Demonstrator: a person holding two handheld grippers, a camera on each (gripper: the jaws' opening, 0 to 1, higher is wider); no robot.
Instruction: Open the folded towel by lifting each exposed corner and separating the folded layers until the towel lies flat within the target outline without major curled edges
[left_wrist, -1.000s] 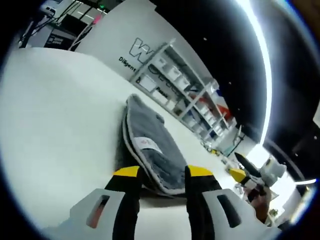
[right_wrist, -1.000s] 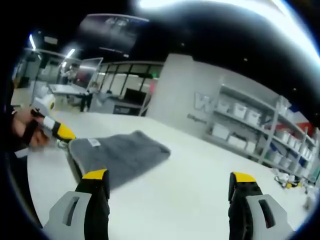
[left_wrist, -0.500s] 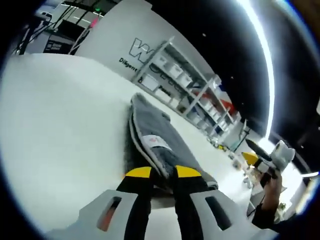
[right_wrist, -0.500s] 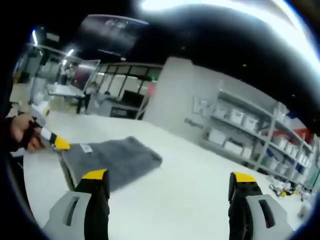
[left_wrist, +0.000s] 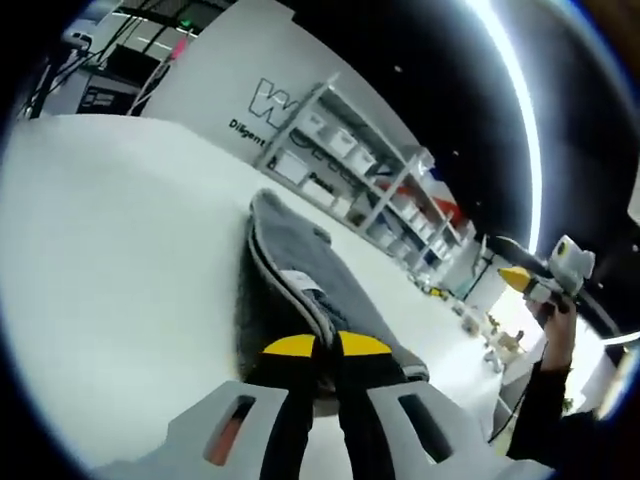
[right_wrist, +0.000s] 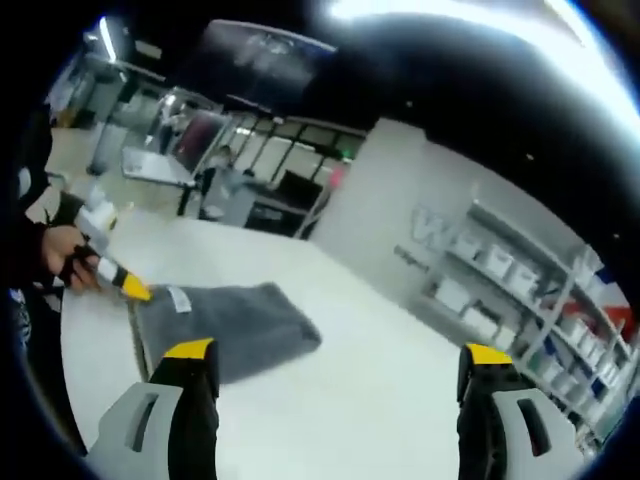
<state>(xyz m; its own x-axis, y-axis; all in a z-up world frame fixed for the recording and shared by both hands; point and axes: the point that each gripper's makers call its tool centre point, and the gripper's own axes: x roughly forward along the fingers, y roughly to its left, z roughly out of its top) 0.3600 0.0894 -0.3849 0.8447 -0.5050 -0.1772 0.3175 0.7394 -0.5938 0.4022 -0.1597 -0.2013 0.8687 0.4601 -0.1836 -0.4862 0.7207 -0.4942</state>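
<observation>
With its fingers (left_wrist: 290, 346) pinched together on the near corner of the towel (left_wrist: 300, 270), the left gripper (left_wrist: 314, 347) holds the edge of the upper layers; the yellow tips meet on the piped hem, and the grip appears firm. In the right gripper view the same gripper shows at the towel's left end, beside a white label (right_wrist: 180, 298). The right gripper (right_wrist: 338, 355) hangs above the bare desk (right_wrist: 340, 400), its fingers (right_wrist: 190, 350) spread wide and grasping nothing, well apart from the cloth. The towel lies on the white desk (left_wrist: 110, 250) as a thick grey stack, several layers visible along the near edge, the label uppermost. No target outline can be made out on the surface. Judged from this, the task is at its beginning: one corner is seized but not raised, no layer is separated, and all unfolding and flattening remain. Shelving (left_wrist: 370, 180) with bins stands beyond the desk.
</observation>
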